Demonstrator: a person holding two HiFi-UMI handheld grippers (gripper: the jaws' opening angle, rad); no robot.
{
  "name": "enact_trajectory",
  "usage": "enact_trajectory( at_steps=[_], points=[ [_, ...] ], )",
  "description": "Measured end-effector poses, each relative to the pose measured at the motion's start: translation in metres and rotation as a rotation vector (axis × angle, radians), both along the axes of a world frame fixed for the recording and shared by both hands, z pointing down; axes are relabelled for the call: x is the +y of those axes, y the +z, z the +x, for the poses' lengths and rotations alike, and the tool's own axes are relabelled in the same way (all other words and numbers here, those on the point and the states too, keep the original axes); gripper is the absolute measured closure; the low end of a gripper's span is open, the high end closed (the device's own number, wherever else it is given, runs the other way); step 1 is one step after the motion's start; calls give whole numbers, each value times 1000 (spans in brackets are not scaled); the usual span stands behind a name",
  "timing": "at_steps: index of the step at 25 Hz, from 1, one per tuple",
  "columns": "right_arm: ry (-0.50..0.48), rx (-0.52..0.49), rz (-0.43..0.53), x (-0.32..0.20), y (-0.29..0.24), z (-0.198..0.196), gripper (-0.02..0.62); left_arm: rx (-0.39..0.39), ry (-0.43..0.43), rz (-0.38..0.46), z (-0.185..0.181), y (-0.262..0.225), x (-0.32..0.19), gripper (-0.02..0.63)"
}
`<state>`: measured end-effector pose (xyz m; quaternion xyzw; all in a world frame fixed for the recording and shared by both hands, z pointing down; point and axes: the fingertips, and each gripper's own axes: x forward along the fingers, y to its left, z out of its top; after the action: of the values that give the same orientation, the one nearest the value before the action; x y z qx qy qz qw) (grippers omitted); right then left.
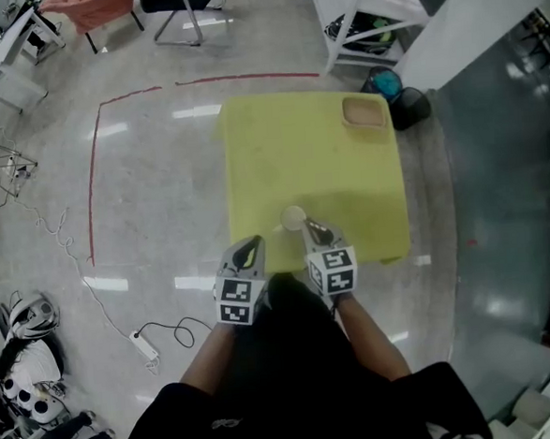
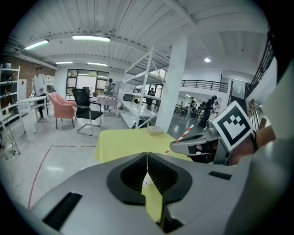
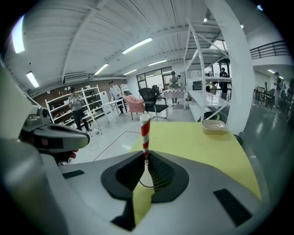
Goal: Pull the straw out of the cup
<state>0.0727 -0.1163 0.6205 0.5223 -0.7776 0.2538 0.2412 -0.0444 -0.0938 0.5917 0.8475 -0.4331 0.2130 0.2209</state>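
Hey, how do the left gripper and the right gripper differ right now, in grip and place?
The right gripper is shut on the red-and-white straw, which stands up from its jaws; the left gripper is shut on nothing. The right gripper sits right by the cup; the left gripper is off to the cup's left. Both point down toward the yellow table and carry a marker cube.

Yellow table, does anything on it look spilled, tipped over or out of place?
Nothing stands out. The cup stands upright near the front edge of the table, no spill shows, and the striped straw looks straight and undamaged, pinched in the right gripper.
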Motion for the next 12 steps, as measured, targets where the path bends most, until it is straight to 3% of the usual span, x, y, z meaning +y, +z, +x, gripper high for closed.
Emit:
enact_trajectory(
  at_steps=[12],
  points=[
    [87, 39, 123, 18, -79, -5, 558, 42, 61, 75, -6, -42, -2, 561]
  ],
)
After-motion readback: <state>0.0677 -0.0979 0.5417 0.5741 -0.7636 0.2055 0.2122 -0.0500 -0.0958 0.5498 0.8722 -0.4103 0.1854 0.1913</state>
